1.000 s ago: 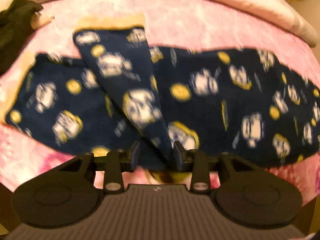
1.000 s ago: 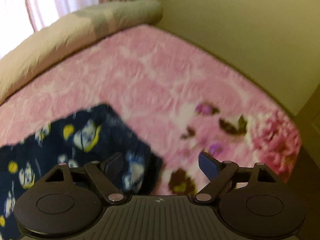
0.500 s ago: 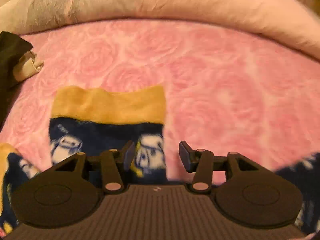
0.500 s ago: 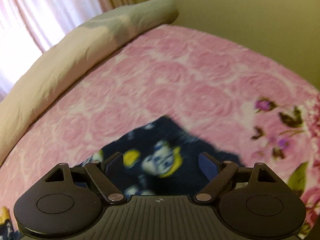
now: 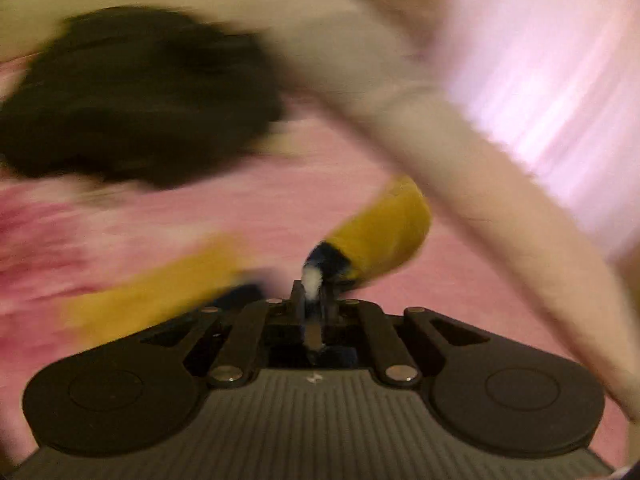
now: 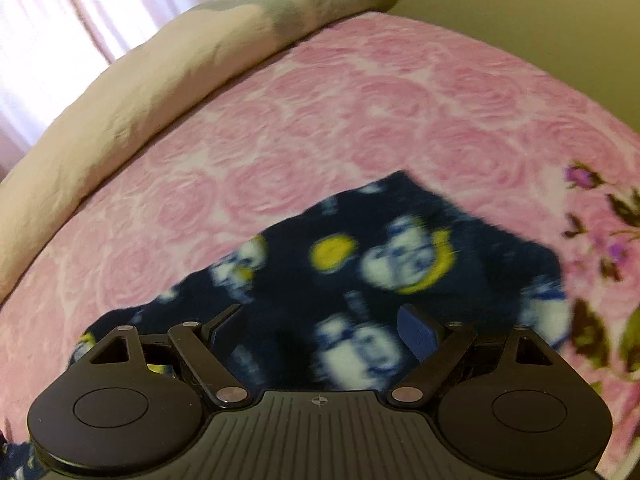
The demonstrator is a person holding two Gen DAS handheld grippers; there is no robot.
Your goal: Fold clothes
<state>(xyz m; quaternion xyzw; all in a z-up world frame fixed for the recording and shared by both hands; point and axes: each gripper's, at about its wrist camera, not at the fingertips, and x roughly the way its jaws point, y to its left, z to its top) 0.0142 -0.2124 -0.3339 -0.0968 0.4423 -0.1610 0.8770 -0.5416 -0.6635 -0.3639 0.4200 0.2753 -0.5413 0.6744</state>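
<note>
The navy fleece pants (image 6: 360,248), printed with white figures and yellow dots, lie on the pink rose bedspread (image 6: 360,100). My right gripper (image 6: 322,324) hovers open just above their end, nothing between its fingers. In the blurred left wrist view, my left gripper (image 5: 314,292) has its jaws closing, pinching navy-and-white fabric at the yellow cuff (image 5: 380,232) of one leg. That cuff sticks out past the fingertips. A second yellow cuff (image 5: 160,292) lies smeared to the left.
A black garment (image 5: 136,96) is heaped on the bed at upper left of the left wrist view. A long rolled beige blanket (image 6: 160,68) runs along the far side of the bed, with pale curtains (image 6: 80,20) behind. The bedspread's flowered border (image 6: 600,248) is at right.
My left gripper swung left across the bed to the leg's yellow cuff and its jaws came together on the fabric. My right gripper moved over the pants' end and stayed open.
</note>
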